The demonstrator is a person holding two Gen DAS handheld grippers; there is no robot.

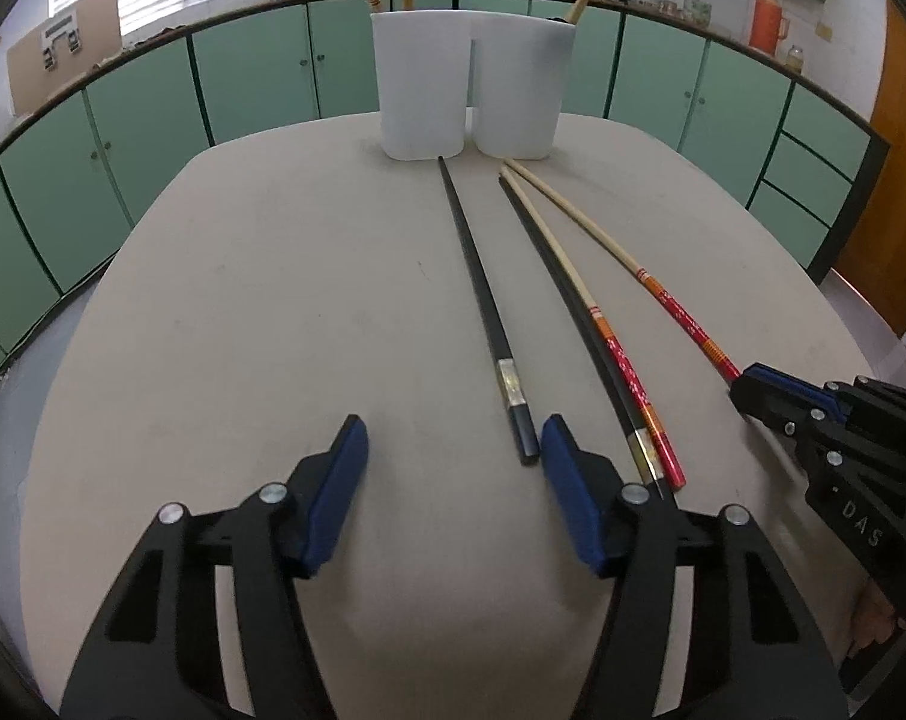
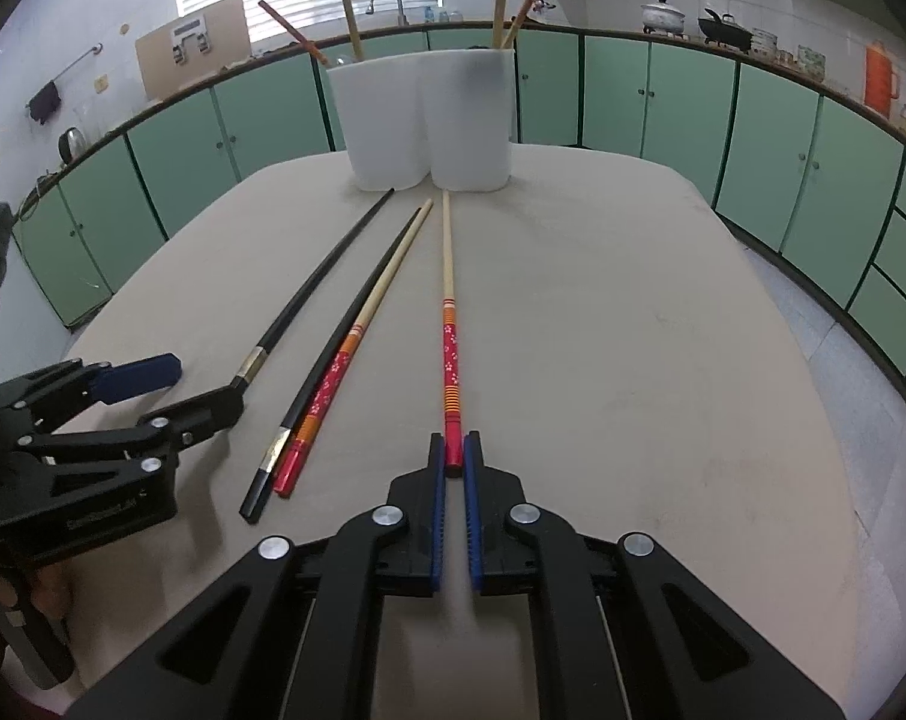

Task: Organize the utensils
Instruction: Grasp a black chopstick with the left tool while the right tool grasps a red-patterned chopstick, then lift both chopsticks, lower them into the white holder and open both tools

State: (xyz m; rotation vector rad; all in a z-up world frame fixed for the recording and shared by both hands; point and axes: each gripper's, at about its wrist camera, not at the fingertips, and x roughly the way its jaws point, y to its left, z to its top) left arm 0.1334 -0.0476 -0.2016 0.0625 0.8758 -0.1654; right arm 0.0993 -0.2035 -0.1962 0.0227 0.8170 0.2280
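The right gripper [image 2: 455,450] has its blue pads clamped on the red butt end of a red-and-bamboo chopstick [image 2: 449,324], which lies on the table and runs straight ahead from the jaws, its pale tip stopping just short of the white holder. The left gripper [image 1: 453,441] stands with its jaws apart and nothing pressed between the pads; the butt end of a black chopstick [image 1: 483,312] with a metal band lies on the table between the two fingertips, nearer the right-hand pad and just clear of it. Just beside that pad, outside the jaws, a second black chopstick [image 1: 564,294] and a second red-and-bamboo chopstick [image 1: 579,294] lie side by side and touching along much of their length. All four sticks point toward the white two-compartment utensil holder [image 1: 474,81] at the far edge of the beige table [image 1: 243,300]. Several chopsticks stand tilted in both of its compartments. Behind the table runs a row of green cabinets [image 2: 651,96] under a kitchen counter.
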